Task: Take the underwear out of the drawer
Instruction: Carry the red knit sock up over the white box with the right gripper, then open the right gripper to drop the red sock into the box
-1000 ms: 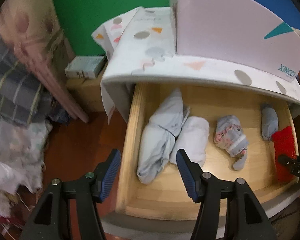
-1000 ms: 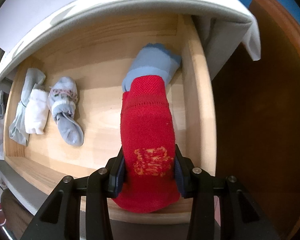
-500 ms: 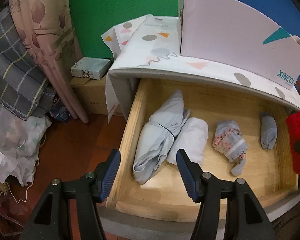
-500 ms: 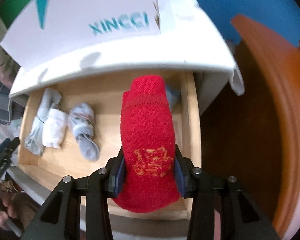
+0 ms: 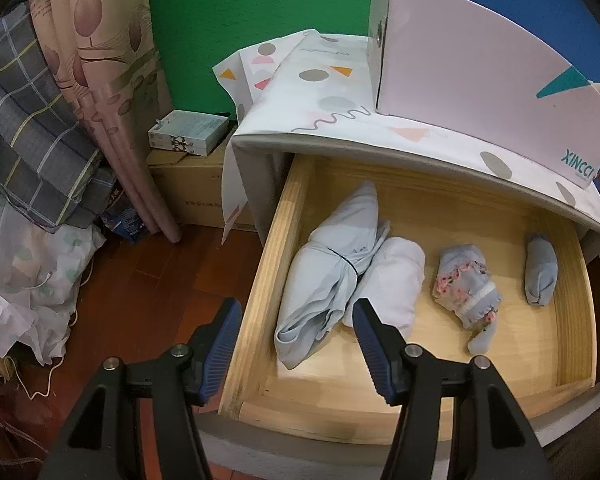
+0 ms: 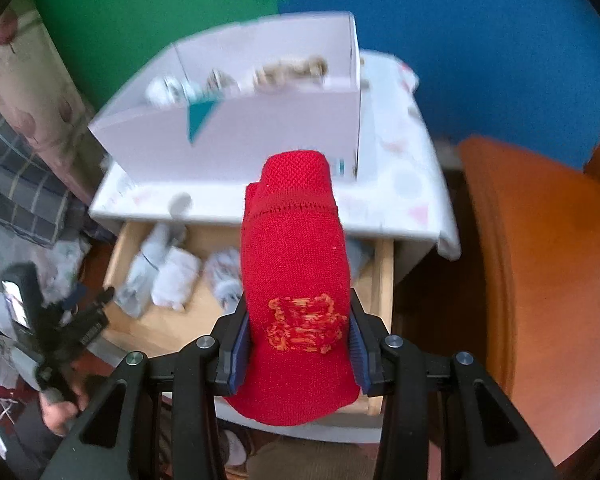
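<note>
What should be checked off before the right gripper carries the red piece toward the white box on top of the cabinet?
1. Grip on the red garment: ok, right gripper is shut on it, pads on both sides.
2. Garment clear of the drawer: ok, it is held above the drawer.
3. White box open at the top: ok, though its contents are blurred.
4. Room left inside the box: cannot tell.
5. Left gripper out of the way: ok, open and empty, over the drawer's front left corner.
6. Other pieces left in the drawer: ok, light blue bundle and three smaller rolls lie there.
</note>
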`<action>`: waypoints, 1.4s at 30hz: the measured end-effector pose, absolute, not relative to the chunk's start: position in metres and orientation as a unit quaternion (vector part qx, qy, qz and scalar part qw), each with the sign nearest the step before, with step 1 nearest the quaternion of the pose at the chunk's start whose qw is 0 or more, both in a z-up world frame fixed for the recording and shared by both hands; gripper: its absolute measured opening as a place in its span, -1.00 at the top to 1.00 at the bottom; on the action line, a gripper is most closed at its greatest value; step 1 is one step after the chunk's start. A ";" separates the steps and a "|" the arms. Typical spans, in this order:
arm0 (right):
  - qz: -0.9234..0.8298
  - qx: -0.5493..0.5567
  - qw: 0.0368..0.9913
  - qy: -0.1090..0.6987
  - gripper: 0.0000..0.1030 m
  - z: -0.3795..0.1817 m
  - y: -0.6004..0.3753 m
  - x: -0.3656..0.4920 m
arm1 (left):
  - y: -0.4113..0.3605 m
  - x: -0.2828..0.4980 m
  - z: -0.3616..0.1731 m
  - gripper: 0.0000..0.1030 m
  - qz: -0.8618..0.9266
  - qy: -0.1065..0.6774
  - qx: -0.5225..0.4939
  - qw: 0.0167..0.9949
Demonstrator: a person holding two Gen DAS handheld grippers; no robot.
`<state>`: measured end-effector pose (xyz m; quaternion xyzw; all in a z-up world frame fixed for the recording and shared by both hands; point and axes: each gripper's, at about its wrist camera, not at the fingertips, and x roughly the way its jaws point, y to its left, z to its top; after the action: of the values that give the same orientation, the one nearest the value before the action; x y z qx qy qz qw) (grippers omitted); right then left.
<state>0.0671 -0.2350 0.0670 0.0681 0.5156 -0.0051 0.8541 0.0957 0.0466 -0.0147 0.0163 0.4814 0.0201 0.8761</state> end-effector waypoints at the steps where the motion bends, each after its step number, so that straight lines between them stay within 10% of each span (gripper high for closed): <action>1: -0.005 0.067 0.859 0.507 0.25 0.075 -0.232 0.070 | 0.047 0.096 -0.014 -0.15 0.021 0.481 0.015 0.876; 13: -0.008 0.048 0.896 0.442 0.24 0.161 -0.219 0.163 | 0.054 0.096 -0.015 -0.15 0.025 0.479 0.002 0.877; 42: -0.026 0.020 0.855 0.517 -0.15 0.096 -0.188 0.276 | 0.067 0.099 -0.020 -0.15 0.028 0.488 -0.027 0.872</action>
<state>0.2760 -0.1880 0.0958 0.0202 0.5173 -0.0261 0.8552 0.0991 0.0672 -0.0199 -0.0269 0.4884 0.0279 0.8718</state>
